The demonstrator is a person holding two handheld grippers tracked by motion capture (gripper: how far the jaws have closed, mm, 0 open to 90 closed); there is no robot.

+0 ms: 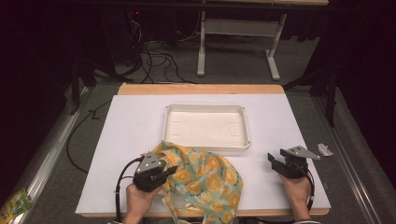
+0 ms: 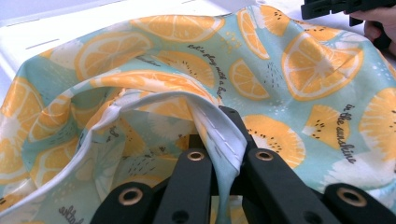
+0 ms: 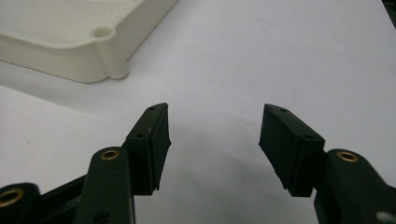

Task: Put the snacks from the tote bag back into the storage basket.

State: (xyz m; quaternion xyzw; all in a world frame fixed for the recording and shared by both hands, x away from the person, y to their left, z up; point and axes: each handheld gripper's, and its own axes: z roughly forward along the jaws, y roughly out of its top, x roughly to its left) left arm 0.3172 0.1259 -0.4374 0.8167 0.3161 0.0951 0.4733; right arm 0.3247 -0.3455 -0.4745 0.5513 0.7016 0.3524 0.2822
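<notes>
The left gripper (image 2: pixel 219 154) is clamped on the white hem of the orange-print cloth (image 1: pixel 205 179) lying just in front of the tray (image 1: pixel 205 145), so I'd say the right gripper (image 3: pixel 215 140), jaws apart over bare table, must next reach across for another edge.

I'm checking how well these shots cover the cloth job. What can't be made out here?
- Near end of the orange-slice cloth: cut off by the bottom edge of the high view.
- Clamped hem inside the left gripper: hidden by its own shut jaws in the left gripper view.
- Small scrap beside the right gripper: too small to identify in the high view.
- White tray: cut off by the right gripper view's top and left edges.
</notes>
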